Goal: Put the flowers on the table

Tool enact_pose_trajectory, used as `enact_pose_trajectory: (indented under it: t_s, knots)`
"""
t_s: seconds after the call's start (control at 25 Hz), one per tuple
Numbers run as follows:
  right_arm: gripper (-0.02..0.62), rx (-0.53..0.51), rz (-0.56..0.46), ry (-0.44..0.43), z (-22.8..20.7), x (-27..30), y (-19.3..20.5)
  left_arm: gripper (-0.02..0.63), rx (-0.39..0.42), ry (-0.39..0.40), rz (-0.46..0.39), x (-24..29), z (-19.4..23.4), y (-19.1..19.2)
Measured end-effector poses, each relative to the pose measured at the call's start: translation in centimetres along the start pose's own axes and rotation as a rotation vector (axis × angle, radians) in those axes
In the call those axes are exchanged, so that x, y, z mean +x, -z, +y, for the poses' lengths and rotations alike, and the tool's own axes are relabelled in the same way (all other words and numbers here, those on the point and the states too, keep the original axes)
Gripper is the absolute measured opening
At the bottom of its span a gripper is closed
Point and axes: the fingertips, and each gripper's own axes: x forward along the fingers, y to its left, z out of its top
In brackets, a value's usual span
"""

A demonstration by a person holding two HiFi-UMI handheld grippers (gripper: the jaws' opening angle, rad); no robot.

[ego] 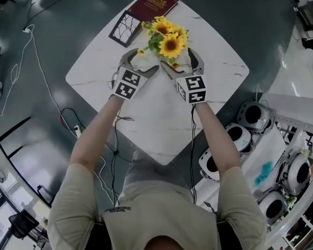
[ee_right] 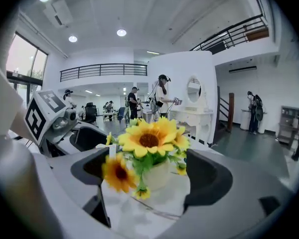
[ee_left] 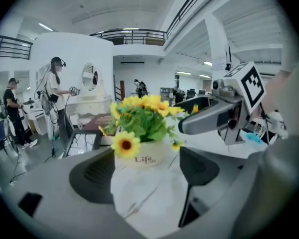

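Head view shows the flowers (ego: 167,38) already standing in their pot on the white table (ego: 161,124), near its far corner, just short of a red book (ego: 152,4) and a dark patterned card (ego: 126,27). The left gripper (ego: 146,60) and the right gripper (ego: 176,59) flank the pot from either side, both with their jaws spread.

The placing looks done: the pot sits upright on the tabletop and neither gripper seems to bear on it. What is left, I judge, is only to draw both grippers back without brushing the blooms.

Left gripper view adds what the top-down picture hides under the blossoms: the white pot (ee_left: 147,156) with lettering on its side, resting flat on the marble just past the open jaws, clear of both pads. Right gripper view shows the pot (ee_right: 159,176) between its own wide-open jaws with a gap on each side, and a drooping bloom (ee_right: 119,173) close to one pad. Both gripper views also show people in the hall behind.
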Motion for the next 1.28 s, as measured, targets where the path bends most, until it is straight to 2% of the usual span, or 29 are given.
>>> enact_pose_trajectory:
  t_s: [0.2,0.36,0.4,0.52,0.72,0.96,1.04,1.28]
  knots:
    - [0.485,-0.033,-0.075,0.021,0.5,-3.8,-5.5,0.317,-0.015,-0.035,-0.085,-4.8,-0.8,-4.4]
    - [0.462,-0.056,-0.146,0.040,1.3,-8.0,-10.3,0.291,-0.014,-0.046,-0.139,-8.7,-1.6,-8.2]
    - [0.447,-0.062,-0.167,0.048,1.5,-9.1,-11.6,0.284,-0.013,-0.046,-0.155,-9.7,-1.8,-9.2]
    - [0.343,-0.088,-0.242,0.080,2.4,-12.9,-15.5,0.252,0.001,-0.046,-0.188,-12.9,-2.6,-12.2]
    - [0.240,-0.090,-0.343,0.100,4.2,-19.3,-20.8,0.188,0.065,-0.048,-0.248,-19.0,-4.8,-17.2]
    - [0.176,-0.109,-0.424,0.067,7.9,-26.1,-25.3,0.119,0.072,-0.035,-0.357,-26.3,-7.9,-21.6]
    - [0.134,-0.118,-0.463,0.055,9.2,-28.1,-26.5,0.107,0.077,-0.031,-0.405,-28.6,-9.2,-22.9]
    - [0.081,-0.089,-0.500,-0.005,12.0,-32.7,-27.6,0.045,0.184,-0.029,-0.434,-33.2,-13.7,-24.0]
